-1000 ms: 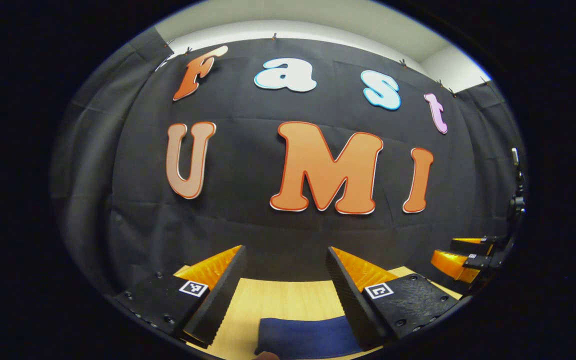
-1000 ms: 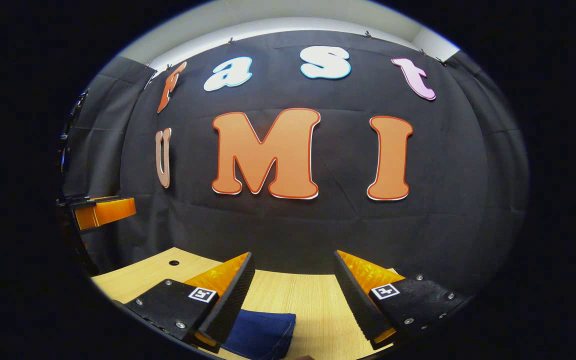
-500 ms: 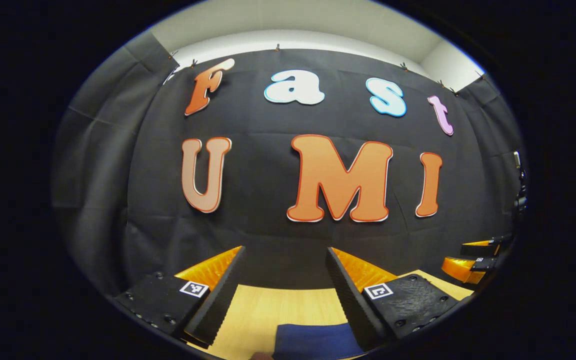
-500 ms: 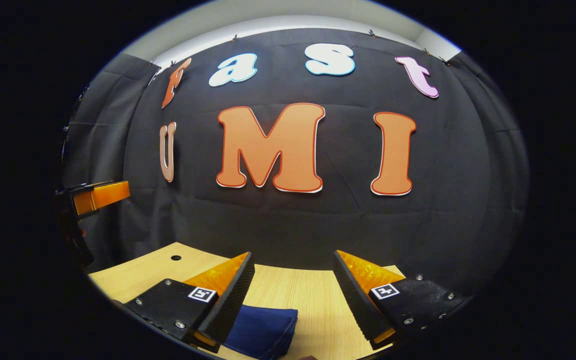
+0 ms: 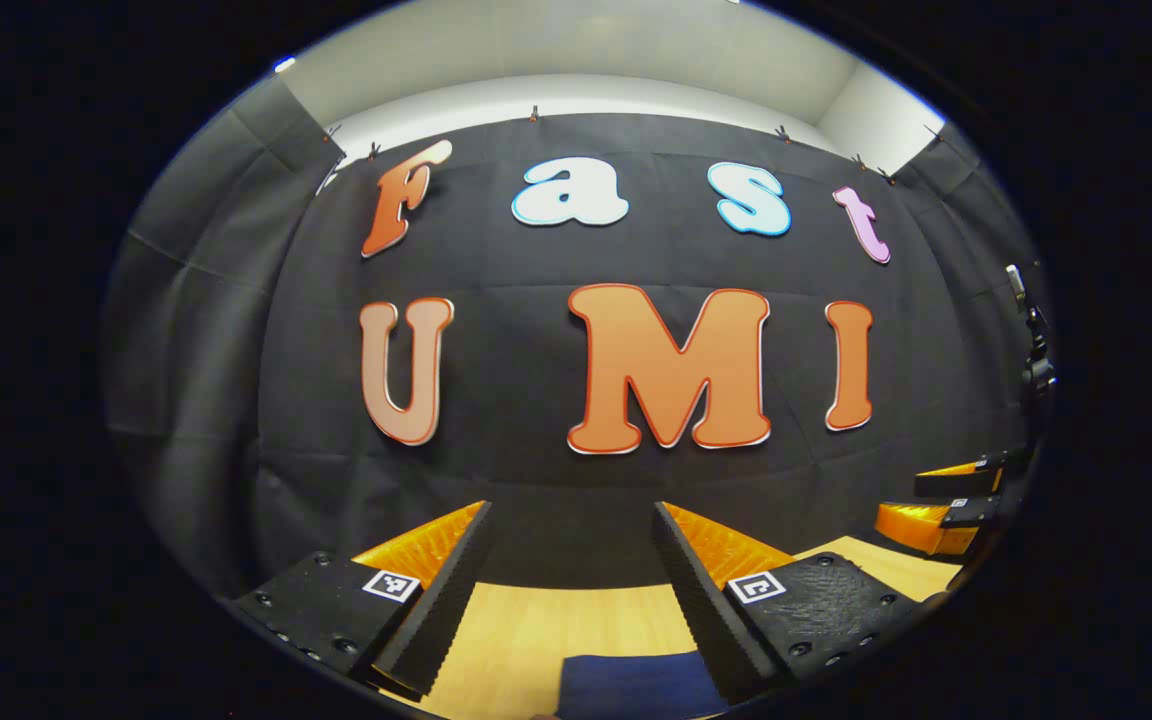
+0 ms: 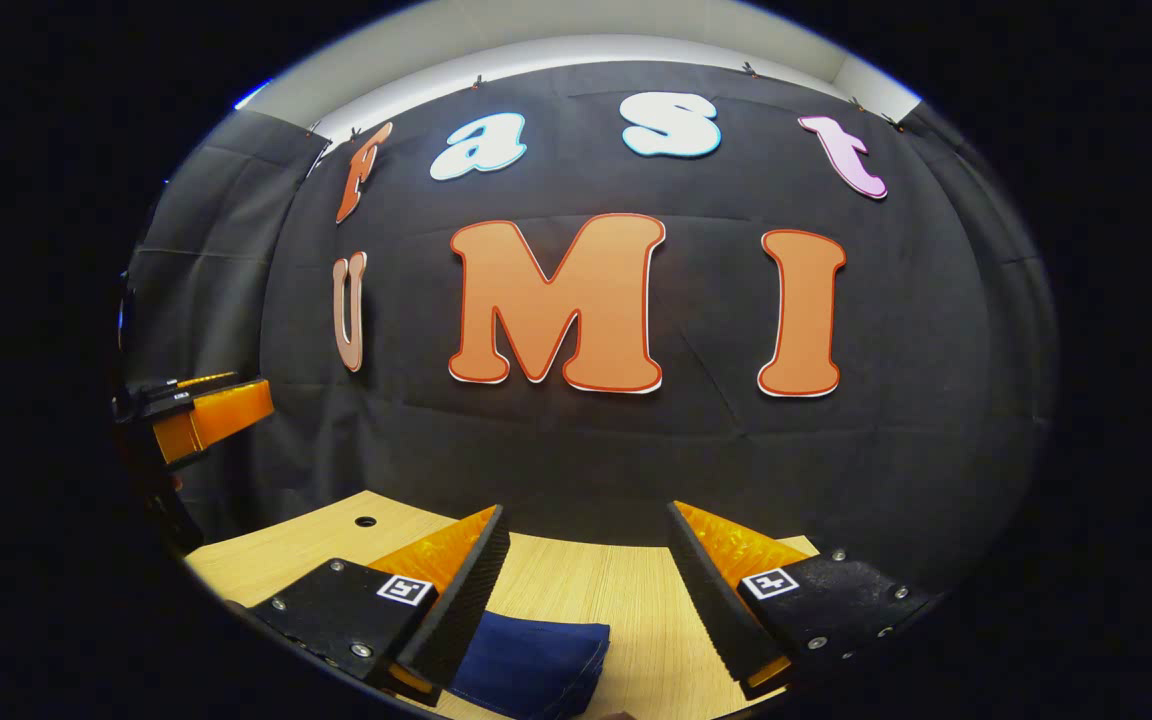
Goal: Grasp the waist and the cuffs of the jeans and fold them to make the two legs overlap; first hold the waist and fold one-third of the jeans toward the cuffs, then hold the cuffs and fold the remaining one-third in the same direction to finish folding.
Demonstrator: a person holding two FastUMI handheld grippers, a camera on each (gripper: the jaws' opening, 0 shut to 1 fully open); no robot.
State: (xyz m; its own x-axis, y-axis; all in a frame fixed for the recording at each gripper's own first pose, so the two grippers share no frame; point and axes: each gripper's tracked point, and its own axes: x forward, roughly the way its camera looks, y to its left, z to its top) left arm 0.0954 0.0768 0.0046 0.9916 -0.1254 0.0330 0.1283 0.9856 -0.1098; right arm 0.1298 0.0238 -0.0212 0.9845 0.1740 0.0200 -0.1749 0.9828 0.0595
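Dark blue jeans [image 5: 631,682] lie folded on the light wooden table [image 5: 536,625], low in the left gripper view below and between my fingers. My left gripper [image 5: 571,560] is open, held above the table with nothing in it. In the right gripper view the jeans [image 6: 531,665] show a folded edge beneath the left finger [image 6: 461,585]. My right gripper [image 6: 586,565] is open too and holds nothing. The other gripper appears at the right edge of the left gripper view [image 5: 941,505] and at the left edge of the right gripper view [image 6: 201,415].
The black cloth wall stands close behind the table's far edge. A small round hole [image 6: 365,522] sits in the tabletop at the left of the right gripper view. A black stand [image 5: 1034,340] rises at the far right.
Both grippers have tilted up and drawn back a little. Less of the jeans shows in the left gripper view. Both stay open.
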